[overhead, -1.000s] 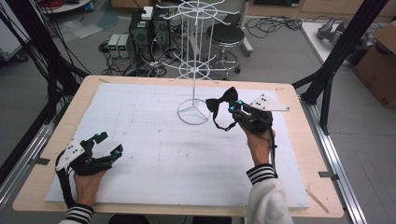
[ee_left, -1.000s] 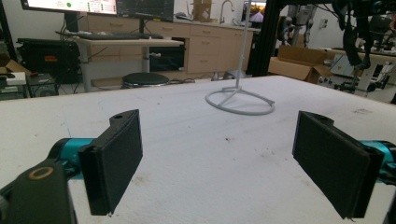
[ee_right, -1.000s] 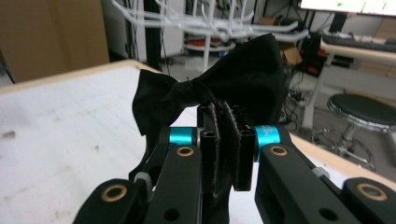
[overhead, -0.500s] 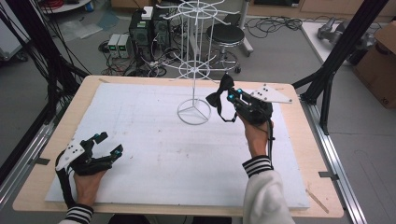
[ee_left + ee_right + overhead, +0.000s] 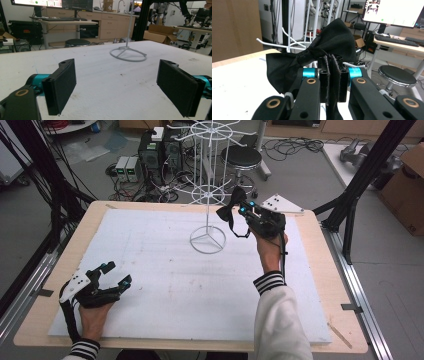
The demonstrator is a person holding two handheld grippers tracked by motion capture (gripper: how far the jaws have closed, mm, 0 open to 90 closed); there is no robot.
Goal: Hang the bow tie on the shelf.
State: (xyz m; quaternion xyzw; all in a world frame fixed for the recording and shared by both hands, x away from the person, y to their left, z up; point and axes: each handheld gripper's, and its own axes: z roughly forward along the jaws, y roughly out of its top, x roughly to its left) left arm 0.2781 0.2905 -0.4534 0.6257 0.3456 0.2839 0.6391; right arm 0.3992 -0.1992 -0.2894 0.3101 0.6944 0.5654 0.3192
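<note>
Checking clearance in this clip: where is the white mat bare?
Bare: the white foam mat between the left gripper and the white wire stand's ring base. Crowded: beside the stand, where the right gripper holds the black bow tie.

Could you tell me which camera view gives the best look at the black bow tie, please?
The right gripper view: the bow tie looms close, its band pinched between shut jaws. The high view shows it small, held near the white rack.

Black bow tie (image 5: 229,209) pinched in raised right tool (image 5: 239,210), beside white wire rack (image 5: 207,195)
</note>
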